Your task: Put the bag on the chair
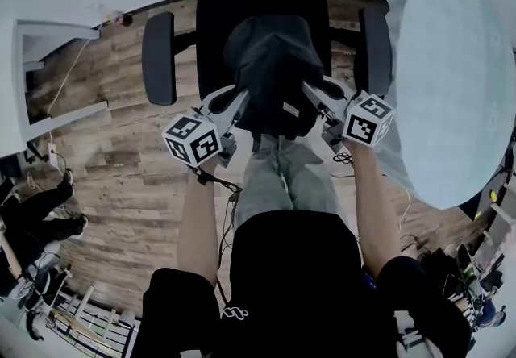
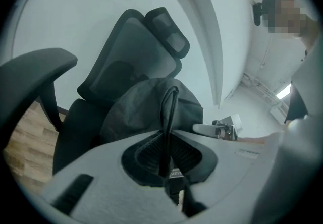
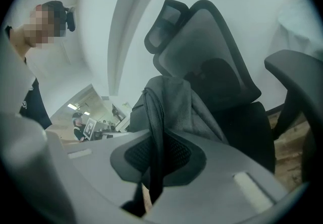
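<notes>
A dark grey bag (image 1: 270,66) hangs over the seat of a black office chair (image 1: 211,18); whether it touches the seat I cannot tell. My left gripper (image 1: 239,104) is shut on the bag's left side. My right gripper (image 1: 311,95) is shut on its right side. In the left gripper view a thin black strap (image 2: 169,117) of the bag (image 2: 144,104) is pinched in the left gripper (image 2: 168,165), with the chair's backrest (image 2: 126,59) behind. In the right gripper view the bag's zippered edge (image 3: 154,132) is clamped in the right gripper (image 3: 154,167), in front of the chair (image 3: 217,51).
The chair's armrests (image 1: 159,58) (image 1: 372,38) flank the bag. A round white table (image 1: 451,74) stands close on the right, and a white shelf unit (image 1: 32,66) on the left. Cables (image 1: 343,159) lie on the wooden floor. The person's legs (image 1: 282,175) stand just before the seat.
</notes>
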Demonstrator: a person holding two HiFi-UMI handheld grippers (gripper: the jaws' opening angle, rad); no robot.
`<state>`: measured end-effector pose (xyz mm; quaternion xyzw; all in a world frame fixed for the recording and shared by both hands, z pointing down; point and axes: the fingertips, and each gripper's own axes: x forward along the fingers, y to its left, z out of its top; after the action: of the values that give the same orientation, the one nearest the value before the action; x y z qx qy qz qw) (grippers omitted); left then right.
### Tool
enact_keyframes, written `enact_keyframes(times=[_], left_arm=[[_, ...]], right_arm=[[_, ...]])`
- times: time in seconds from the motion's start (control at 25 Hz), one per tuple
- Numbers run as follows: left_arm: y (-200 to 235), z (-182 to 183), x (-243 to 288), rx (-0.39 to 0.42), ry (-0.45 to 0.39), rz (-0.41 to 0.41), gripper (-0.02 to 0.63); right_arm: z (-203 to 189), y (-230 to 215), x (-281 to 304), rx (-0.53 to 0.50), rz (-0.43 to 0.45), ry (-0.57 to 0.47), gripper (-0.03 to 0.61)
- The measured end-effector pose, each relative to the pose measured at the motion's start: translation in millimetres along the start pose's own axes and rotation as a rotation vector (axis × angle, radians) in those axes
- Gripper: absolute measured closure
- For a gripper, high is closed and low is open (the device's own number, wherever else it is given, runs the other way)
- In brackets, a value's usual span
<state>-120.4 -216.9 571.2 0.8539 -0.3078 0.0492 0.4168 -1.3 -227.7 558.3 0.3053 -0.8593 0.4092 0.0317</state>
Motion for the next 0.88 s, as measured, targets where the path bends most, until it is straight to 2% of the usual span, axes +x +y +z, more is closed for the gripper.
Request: enact_keyframes(times=[0.2, 0.44, 0.88], left_arm=[[25, 8, 27, -0.040, -0.009, -0.016, 0.591], [63, 25, 57, -0.088, -0.032, 0.019, 0.589], [146, 38, 119, -0.129, 0.037, 0.064, 0.584]], right_arm=[[8, -34, 19, 0.012, -0.031, 0.025, 0.540], [25, -72, 45, 0.003, -0.086, 0.030, 0.537], [43, -158, 94, -0.002, -0.198, 0.069, 0.531]])
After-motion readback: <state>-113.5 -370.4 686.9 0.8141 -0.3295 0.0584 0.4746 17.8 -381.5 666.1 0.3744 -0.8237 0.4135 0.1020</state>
